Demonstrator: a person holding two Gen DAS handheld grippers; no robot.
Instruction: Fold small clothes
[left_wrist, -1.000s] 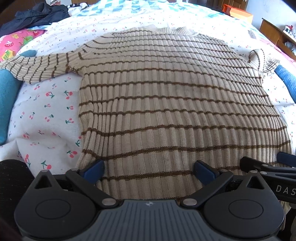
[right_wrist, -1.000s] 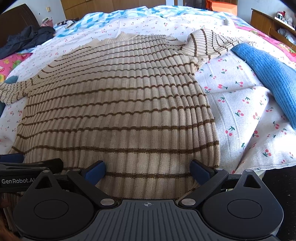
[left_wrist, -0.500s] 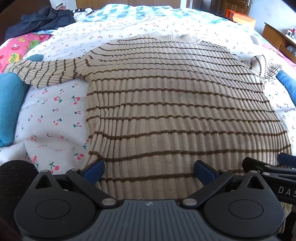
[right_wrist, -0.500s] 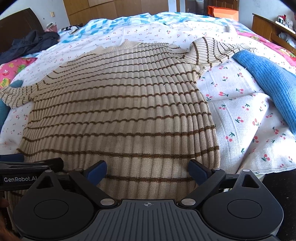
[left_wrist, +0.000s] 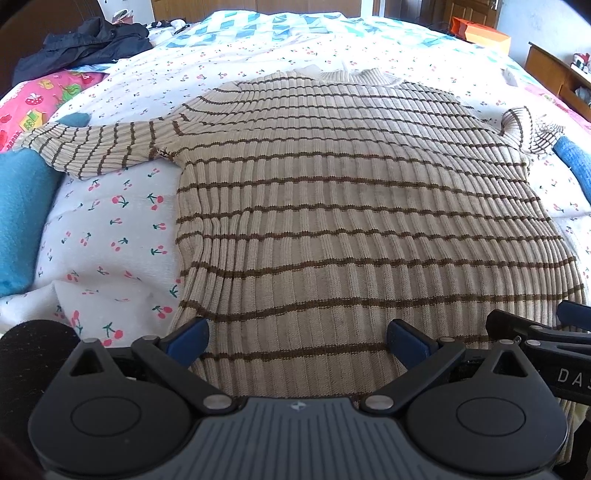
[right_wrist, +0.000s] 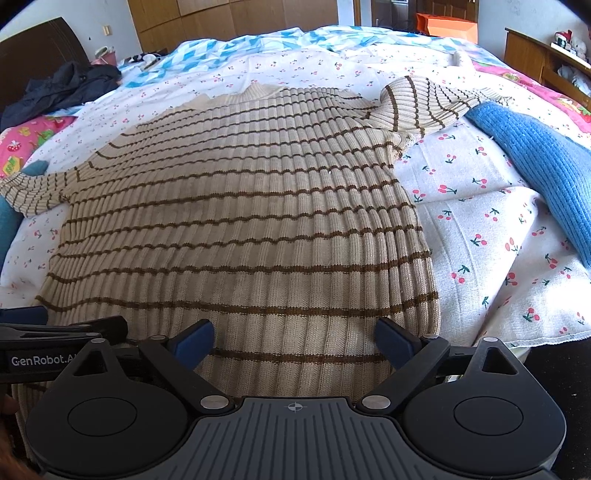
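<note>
A beige ribbed sweater with brown stripes (left_wrist: 351, 206) (right_wrist: 240, 221) lies flat on the bed, neck at the far end, hem at the near edge. Its left sleeve (left_wrist: 96, 151) stretches out to the left; the right sleeve (right_wrist: 421, 103) lies bunched by the shoulder. My left gripper (left_wrist: 297, 341) stands open over the hem's left part, and my right gripper (right_wrist: 293, 339) stands open over the hem's right part. Each gripper shows at the other view's edge, right one (left_wrist: 532, 332) and left one (right_wrist: 62, 332). Nothing is between either pair of fingers.
The bed carries a white cherry-print cover (left_wrist: 110, 229) (right_wrist: 498, 240). A teal cloth (left_wrist: 18, 221) lies at the left, a blue knit garment (right_wrist: 535, 158) at the right. Dark clothes (left_wrist: 81, 48) sit at the far left corner, a wooden cabinet (right_wrist: 535, 55) far right.
Both grippers have drawn back and risen a little, so more of the sweater and bed shows. Both stay open; the sweater has not moved.
</note>
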